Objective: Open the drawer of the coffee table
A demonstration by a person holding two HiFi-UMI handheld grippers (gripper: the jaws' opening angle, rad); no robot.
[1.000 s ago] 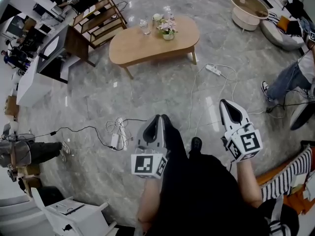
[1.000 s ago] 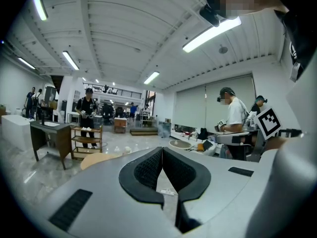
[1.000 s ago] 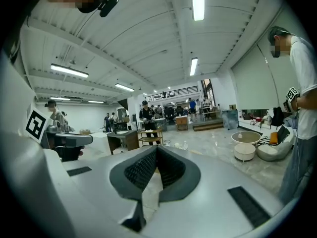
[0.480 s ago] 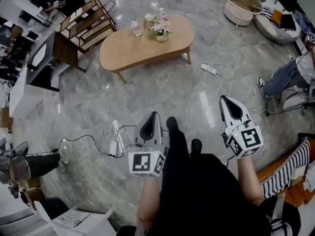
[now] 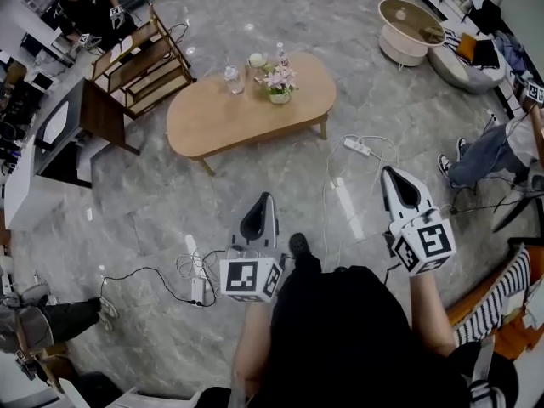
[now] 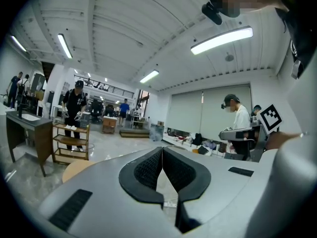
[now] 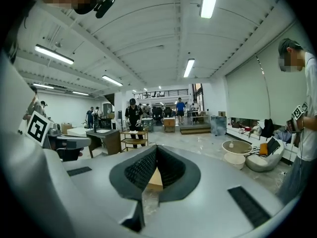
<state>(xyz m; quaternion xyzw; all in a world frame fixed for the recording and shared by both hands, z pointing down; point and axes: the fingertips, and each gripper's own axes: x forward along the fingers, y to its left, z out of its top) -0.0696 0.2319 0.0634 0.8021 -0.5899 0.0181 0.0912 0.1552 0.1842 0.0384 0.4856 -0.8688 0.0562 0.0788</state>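
- Left gripper (image 5: 266, 197): jaws pressed together, tips meeting, nothing between them. It is held out over the grey veined floor (image 5: 170, 194).
- Right gripper (image 5: 387, 171): jaws closed too, and empty. It is held out to the right of the left one.
- Coffee table (image 5: 246, 109): oval, light wood. It stands on the floor ahead of both grippers and well apart from them; neither touches it.
- In the head view the table lies straight ahead of the left gripper's tip. The right gripper sits out past the table's right end.
- Left gripper view: a bit of the table top shows low, left of the jaws. Right gripper view: light wood shows through the gap behind the closed tips.
- On the table's far side, near the middle, are a glass (image 5: 230, 78) and a flower vase (image 5: 280, 83).
- The drawer can't be made out in any view.
- A power strip (image 5: 356, 147) with cables lies on the floor between the table's right end and the right gripper.
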